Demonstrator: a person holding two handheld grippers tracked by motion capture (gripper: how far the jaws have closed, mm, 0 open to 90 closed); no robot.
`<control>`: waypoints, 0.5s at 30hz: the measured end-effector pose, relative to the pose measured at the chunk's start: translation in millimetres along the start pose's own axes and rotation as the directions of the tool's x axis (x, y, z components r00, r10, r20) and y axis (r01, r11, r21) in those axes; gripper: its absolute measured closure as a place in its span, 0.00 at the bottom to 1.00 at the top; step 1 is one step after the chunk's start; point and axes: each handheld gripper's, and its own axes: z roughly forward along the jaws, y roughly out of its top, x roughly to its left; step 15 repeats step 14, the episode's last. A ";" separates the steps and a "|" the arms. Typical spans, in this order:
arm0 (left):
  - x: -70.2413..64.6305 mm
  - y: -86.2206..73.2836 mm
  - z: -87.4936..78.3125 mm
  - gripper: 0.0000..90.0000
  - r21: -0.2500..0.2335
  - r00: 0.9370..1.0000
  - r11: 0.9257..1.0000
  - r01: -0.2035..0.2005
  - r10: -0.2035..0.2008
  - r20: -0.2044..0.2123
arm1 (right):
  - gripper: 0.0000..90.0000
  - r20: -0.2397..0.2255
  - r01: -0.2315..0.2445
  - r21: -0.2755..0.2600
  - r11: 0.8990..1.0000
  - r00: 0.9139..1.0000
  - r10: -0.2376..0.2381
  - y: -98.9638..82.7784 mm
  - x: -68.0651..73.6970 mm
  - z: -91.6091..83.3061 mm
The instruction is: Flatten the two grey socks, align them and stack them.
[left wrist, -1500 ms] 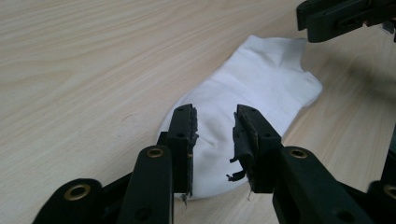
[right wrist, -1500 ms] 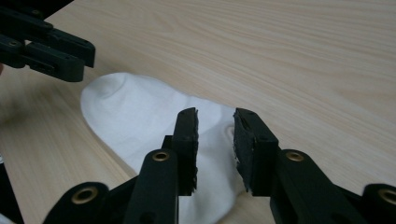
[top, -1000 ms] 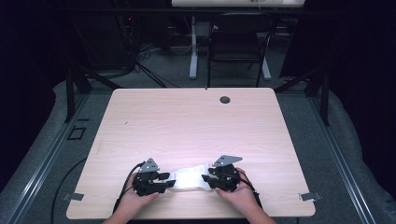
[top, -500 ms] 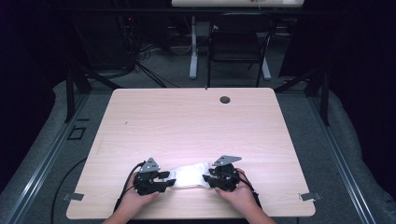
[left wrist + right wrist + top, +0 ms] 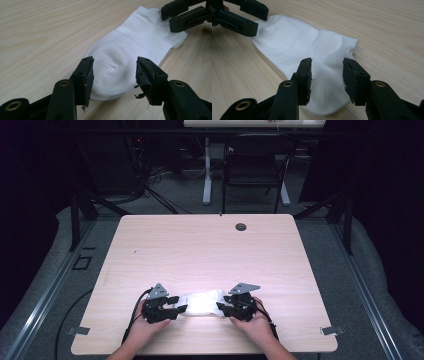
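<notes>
A white ankle sock (image 5: 202, 301) lies flat on the wooden table (image 5: 200, 250), near its front edge. My left gripper (image 5: 176, 310) is at the sock's left end and my right gripper (image 5: 222, 308) at its right end, each held in a hand. In the left gripper view the sock (image 5: 130, 47) has one end under my left gripper (image 5: 113, 73). Its jaws have just been opening and stand apart without pressing the cloth. In the right gripper view the sock (image 5: 302, 47) runs under my right gripper (image 5: 327, 75), whose jaws have also just been opening. They are apart and off the cloth.
A small dark grommet hole (image 5: 241, 226) sits near the table's far edge. Beyond the table stand a black chair (image 5: 255, 165) and a white table leg (image 5: 206, 170) on a dark floor. Light bare wood stretches from the sock to the far edge.
</notes>
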 end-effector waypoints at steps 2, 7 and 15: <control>2.8 0.3 -4.6 0.53 -0.017 1.000 1.000 0.011 -0.011 -0.008 | 0.64 0.000 -0.008 -0.028 1.000 1.000 0.008 1.2 -1.6 -5.3; 10.5 1.2 -14.0 0.51 -0.040 0.999 0.999 0.024 -0.025 -0.028 | 0.62 0.017 -0.025 -0.063 0.998 1.000 0.026 1.2 -6.5 -14.9; 21.1 0.5 -22.4 0.49 -0.070 0.995 0.994 0.080 -0.084 -0.051 | 0.58 0.065 -0.054 -0.094 0.994 0.996 0.060 -2.6 -20.2 -22.9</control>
